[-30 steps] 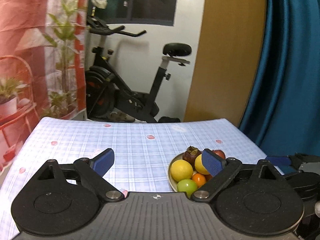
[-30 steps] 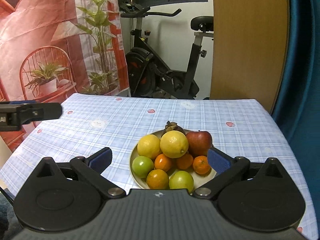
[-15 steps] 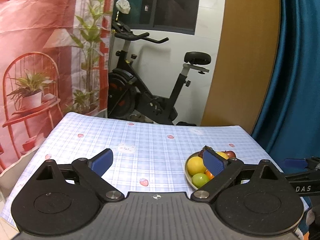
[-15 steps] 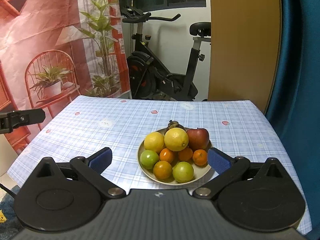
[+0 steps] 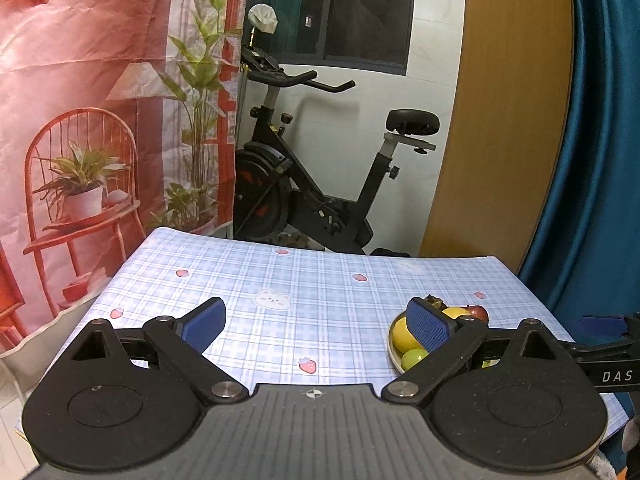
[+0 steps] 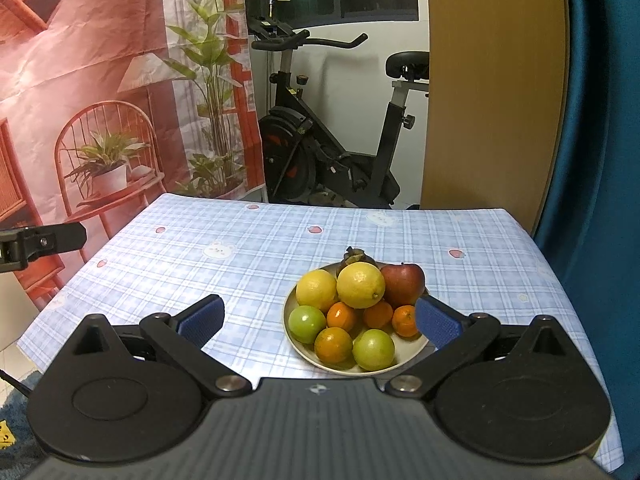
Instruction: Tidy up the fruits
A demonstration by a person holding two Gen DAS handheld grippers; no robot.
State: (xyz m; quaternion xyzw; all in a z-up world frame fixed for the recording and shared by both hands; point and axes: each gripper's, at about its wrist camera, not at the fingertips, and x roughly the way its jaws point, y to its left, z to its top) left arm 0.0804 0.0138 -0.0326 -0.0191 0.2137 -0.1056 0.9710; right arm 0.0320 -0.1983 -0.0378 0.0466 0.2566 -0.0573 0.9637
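Note:
A pale plate [image 6: 294,336] on the checked tablecloth holds piled fruit: two lemons [image 6: 360,285], a red apple [image 6: 404,283], several oranges [image 6: 333,344], two green limes [image 6: 307,324] and a dark mangosteen [image 6: 354,257] at the back. My right gripper [image 6: 318,318] hovers open just in front of the plate, nothing between its blue pads. In the left wrist view the plate [image 5: 394,354] sits at the right, partly hidden behind the right pad. My left gripper [image 5: 316,324] is open and empty, over the bare cloth left of the plate.
The table [image 5: 320,292] has a blue checked cloth with strawberry and bear prints. An exercise bike [image 5: 320,184] stands behind it, a printed red backdrop [image 5: 80,120] at left, a teal curtain [image 5: 600,160] at right. The other gripper's finger [image 6: 40,240] pokes in from the left.
Both grippers have drawn back and risen from the table, so the plate looks smaller and farther. The fruit has not moved, and both grippers stay open.

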